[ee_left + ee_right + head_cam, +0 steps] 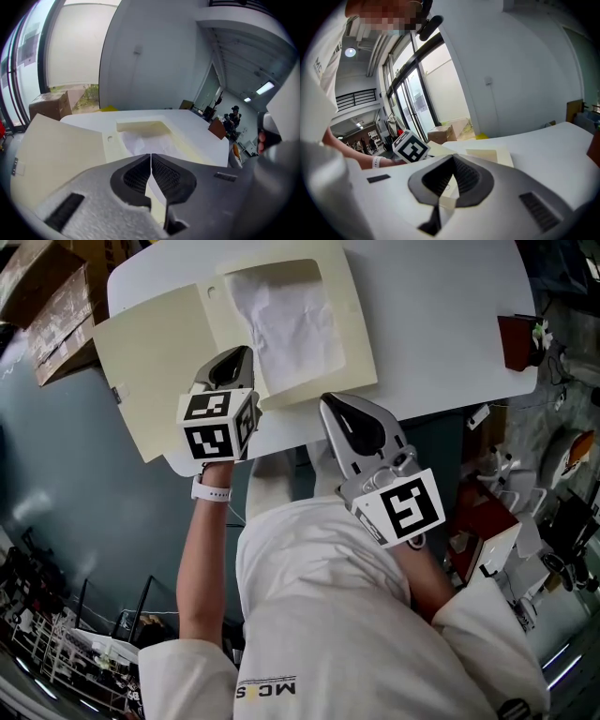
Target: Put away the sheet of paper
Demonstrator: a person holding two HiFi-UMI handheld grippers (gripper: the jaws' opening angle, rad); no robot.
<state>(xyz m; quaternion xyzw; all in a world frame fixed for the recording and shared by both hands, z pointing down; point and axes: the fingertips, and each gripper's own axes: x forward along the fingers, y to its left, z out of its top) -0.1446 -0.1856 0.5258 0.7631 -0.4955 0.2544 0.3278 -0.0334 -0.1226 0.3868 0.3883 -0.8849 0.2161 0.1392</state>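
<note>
The sheet of paper [281, 320], white and wrinkled, lies inside the rectangular hollow of a cream, matte case [361, 343] on the smooth white surface [441, 306]. The flat lid [155, 362] of the case is spread open to the left and reaches past the edge of the surface. Your left tongs [151, 157] are closed, the dark ribbed pads [136, 176] together with nothing between them, over the near edge of the case. Your right tongs [452, 158] are closed too and empty, beside the near edge of the surface.

Head view looks steeply down; gripper views skim the table [441, 315]
</note>
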